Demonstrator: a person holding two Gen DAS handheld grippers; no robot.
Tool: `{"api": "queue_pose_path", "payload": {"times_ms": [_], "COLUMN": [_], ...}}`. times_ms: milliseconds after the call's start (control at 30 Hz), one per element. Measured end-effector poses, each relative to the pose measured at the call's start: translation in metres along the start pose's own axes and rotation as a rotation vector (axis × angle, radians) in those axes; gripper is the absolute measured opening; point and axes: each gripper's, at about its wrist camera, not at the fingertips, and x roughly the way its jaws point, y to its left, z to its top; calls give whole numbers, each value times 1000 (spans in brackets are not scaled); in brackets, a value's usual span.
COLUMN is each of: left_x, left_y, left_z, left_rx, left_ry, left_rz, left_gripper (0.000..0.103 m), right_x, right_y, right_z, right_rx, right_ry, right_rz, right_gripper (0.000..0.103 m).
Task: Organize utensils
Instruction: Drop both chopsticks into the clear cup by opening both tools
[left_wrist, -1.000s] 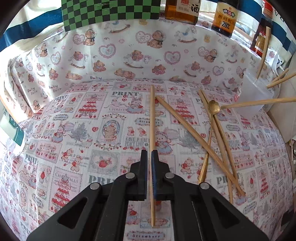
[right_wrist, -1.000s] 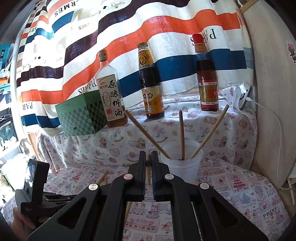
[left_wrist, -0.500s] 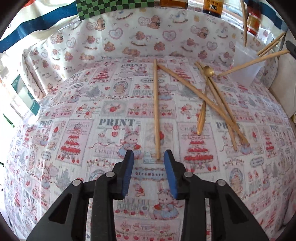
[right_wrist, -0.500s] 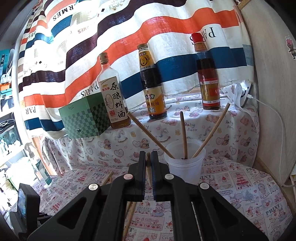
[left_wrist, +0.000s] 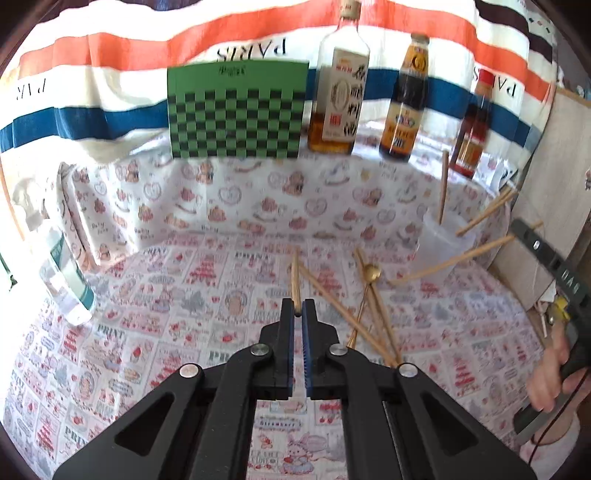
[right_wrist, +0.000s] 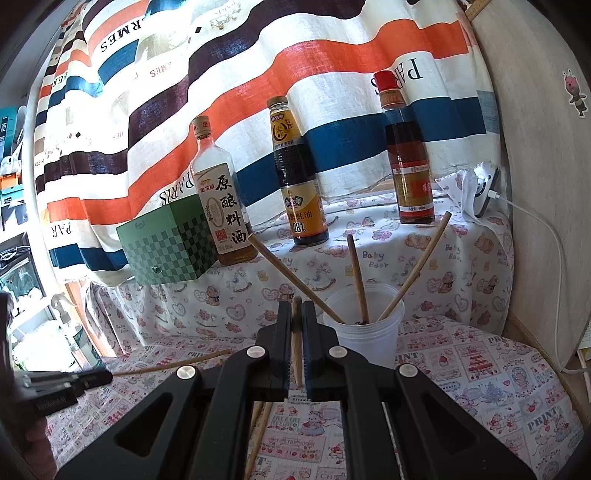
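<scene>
At the far left of the left wrist view a clear spray bottle (left_wrist: 64, 280) stands on the printed tablecloth (left_wrist: 155, 332); in the right wrist view it is only a dim shape at the edge. Next comes the green checked box (left_wrist: 236, 110), face-on here, corner-on in the other view. The left gripper (left_wrist: 297, 314) has just been closing, and its jaws now pinch the near end of one chopstick (left_wrist: 295, 280), which points away over the cloth. The right wrist view shows that same stick (right_wrist: 173, 363) from the side, reaching out level from the blurred gripper tip at its left edge. To the right, loose chopsticks (left_wrist: 373, 317) and a gold spoon (left_wrist: 371, 273) lie crossed on the cloth, a heap the right wrist view mostly hides behind its own frame. Further right stands the clear cup (right_wrist: 364, 328) with three chopsticks (right_wrist: 356, 277) leaning in it; only the right wrist view shows its inside. The right gripper (right_wrist: 296, 317) has its jaws clamped on another chopstick (right_wrist: 296, 347), upright just left of the cup. In the left wrist view that gripper is cut off at the right edge, with a hand (left_wrist: 554, 373) blurred around its handle.
</scene>
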Motion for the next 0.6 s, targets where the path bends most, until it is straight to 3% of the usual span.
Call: {"api": "queue_pose_path", "payload": {"times_ms": [133, 333, 400, 500, 600], "left_x": [-23, -40, -40, -38, -33], "left_y": [-16, -33, -34, -37, -41], "left_z": [46, 106, 119, 132, 142], "left_rx": [36, 55, 43, 32, 12], "left_ry": [-51, -113, -127, -154, -160], "left_rz": [-69, -59, -55, -59, -112], "left_gripper": [3, 3, 3, 3, 3], "right_x": [-3, -19, -26, -35, -43], "right_y": [-1, -5, -4, 0, 3], "right_z": [3, 27, 40, 63, 86], "right_rx": [-12, 39, 35, -12, -35], "right_ry": [0, 47, 29, -36, -91], "right_rz": [-6, 49, 56, 1, -13], "right_gripper": [6, 6, 6, 6, 6]}}
